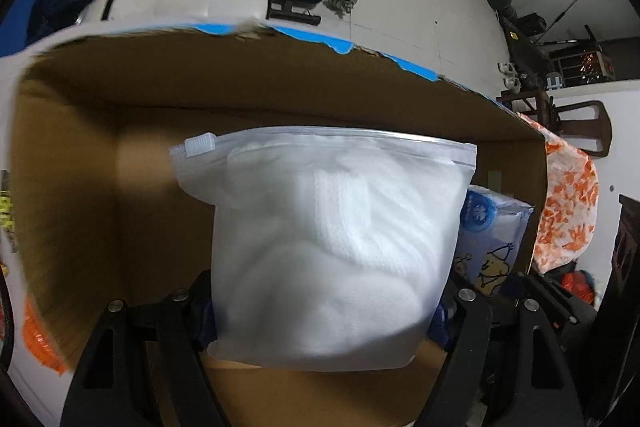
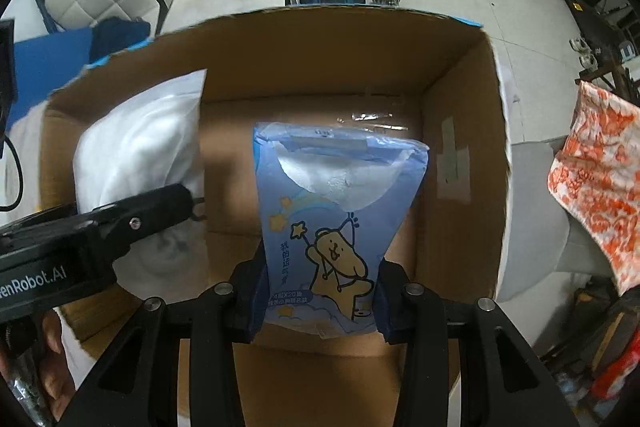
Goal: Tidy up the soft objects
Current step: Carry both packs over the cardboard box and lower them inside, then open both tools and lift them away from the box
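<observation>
The left gripper (image 1: 322,327) clamps the lower part of a white zip bag (image 1: 328,239) of soft white filling, its jaws fairly wide around the bulk. The right gripper (image 2: 318,307) pinches a blue tissue pack (image 2: 340,223) narrowly at its waist. Both bags hang inside an open cardboard box (image 2: 460,131), the zip bag toward the left wall, the pack near the middle, with bare floor beneath. In the right view the left gripper (image 2: 168,203) sits just beside the pack.

To place them well, I would lower each bag until its bottom edge meets the box floor before letting go, so neither tips. The zip bag should settle against the left wall. The pack should go down flat beside it, not on top, leaving the right side free. Open one gripper at a time and lift straight up, clear of the torn rim.
</observation>
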Demonstrator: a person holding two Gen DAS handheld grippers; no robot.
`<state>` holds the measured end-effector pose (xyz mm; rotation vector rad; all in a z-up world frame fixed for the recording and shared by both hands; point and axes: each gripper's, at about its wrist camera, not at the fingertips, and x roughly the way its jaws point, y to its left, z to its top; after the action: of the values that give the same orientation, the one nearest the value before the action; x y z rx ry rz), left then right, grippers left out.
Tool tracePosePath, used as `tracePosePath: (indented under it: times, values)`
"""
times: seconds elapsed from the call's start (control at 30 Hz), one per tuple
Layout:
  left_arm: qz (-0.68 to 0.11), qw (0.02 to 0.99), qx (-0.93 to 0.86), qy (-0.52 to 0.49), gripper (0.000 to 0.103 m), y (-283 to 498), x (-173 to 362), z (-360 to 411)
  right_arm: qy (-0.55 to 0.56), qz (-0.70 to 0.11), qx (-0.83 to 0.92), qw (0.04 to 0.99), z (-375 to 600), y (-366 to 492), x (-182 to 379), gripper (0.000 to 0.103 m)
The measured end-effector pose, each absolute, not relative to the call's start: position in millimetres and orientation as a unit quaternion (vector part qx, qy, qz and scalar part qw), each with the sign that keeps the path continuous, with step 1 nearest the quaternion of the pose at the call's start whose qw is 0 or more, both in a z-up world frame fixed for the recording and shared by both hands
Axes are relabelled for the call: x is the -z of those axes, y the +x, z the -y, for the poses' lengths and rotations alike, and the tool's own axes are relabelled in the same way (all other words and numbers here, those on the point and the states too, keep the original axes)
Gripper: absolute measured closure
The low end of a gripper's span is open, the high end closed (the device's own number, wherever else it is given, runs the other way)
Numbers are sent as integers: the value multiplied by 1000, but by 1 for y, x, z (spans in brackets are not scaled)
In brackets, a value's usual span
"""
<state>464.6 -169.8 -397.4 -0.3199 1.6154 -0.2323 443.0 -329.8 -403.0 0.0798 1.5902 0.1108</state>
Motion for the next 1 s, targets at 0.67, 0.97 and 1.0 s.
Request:
tracePosePath:
  times: [0.67, 0.97, 1.0]
  values:
    - [-726, 673, 97, -106, 10, 474, 408, 195, -17, -716, -47, 696, 322, 472, 419, 37]
    - [-694, 710, 92, -78, 1, 460, 379, 189, 20, -701, -39, 712, 333, 446, 391, 2]
    - [-689, 716, 88, -69, 1, 454, 373, 187, 22, -699, -34, 714, 331, 444, 389, 2]
